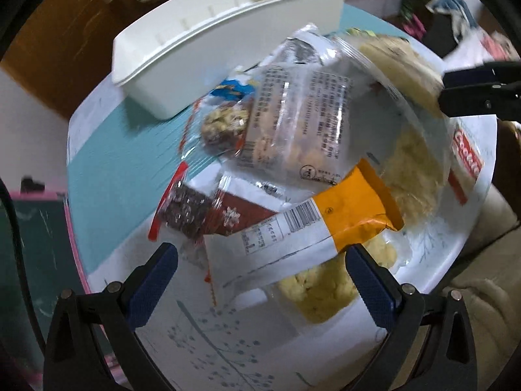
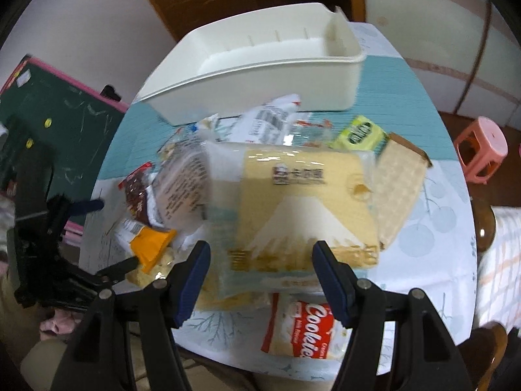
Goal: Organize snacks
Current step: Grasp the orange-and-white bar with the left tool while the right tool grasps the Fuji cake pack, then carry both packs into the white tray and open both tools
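Both tongs point down at a heap of snack packets on the bench [image 2: 433, 228].

The left tongs [image 1: 262, 260] stand wide apart and grip nothing. An orange-and-white packet [image 1: 312, 224] lies between and just beyond their tips, with a dark red packet [image 1: 208, 211] to its left and a clear printed wrapper [image 1: 302, 123] farther ahead.

The right tongs [image 2: 260, 257] are also open and empty. A large cream packet [image 2: 302, 208] lies just past their tips, a red-lettered cookie packet [image 2: 309, 329] lies nearer, below them, and a wafer pack [image 2: 397, 192] sits to the right.

The white bin [image 2: 260, 78] stands beyond the heap, empty as far as shows.
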Demonstrator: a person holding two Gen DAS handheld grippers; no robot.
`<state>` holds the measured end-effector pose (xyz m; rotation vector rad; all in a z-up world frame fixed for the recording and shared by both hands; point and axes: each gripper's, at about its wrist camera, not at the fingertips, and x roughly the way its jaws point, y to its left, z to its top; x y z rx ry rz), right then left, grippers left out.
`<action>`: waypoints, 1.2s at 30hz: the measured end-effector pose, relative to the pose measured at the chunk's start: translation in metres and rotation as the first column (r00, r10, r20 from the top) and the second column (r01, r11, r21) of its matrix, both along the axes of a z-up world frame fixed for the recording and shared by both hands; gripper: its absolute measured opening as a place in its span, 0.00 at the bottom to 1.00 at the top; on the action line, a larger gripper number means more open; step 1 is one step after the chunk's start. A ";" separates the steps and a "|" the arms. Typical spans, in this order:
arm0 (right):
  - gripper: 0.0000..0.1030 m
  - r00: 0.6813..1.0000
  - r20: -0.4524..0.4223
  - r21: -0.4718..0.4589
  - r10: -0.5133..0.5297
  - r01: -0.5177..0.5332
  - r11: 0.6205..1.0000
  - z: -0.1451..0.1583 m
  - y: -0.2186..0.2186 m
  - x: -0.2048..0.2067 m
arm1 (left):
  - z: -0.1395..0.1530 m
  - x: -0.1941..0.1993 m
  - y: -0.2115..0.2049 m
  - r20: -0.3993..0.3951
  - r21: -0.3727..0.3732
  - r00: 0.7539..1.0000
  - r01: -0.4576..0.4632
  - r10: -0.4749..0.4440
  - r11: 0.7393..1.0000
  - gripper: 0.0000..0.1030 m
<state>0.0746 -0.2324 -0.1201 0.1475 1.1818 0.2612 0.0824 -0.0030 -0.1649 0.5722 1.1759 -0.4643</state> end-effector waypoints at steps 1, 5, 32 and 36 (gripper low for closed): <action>0.64 1.000 0.001 -0.020 0.018 -0.018 1.000 0.000 0.004 0.001 | 0.000 0.001 -0.002 0.001 0.008 1.000 0.014 -0.014 1.000 0.99; 0.64 0.998 0.037 -0.122 0.049 -0.044 0.992 -0.002 0.024 0.004 | -0.003 0.011 -0.012 -0.004 0.027 0.999 0.035 -0.035 0.999 0.99; 0.15 0.982 0.186 -0.230 0.008 0.036 0.972 0.006 0.034 0.000 | 0.020 0.035 0.002 -0.113 -0.110 0.982 -0.163 0.150 0.981 0.36; 0.15 0.971 0.237 -0.091 -0.024 0.047 0.995 0.043 0.019 -0.003 | 0.056 0.038 0.014 -0.090 -0.216 0.975 -0.218 0.203 0.952 0.35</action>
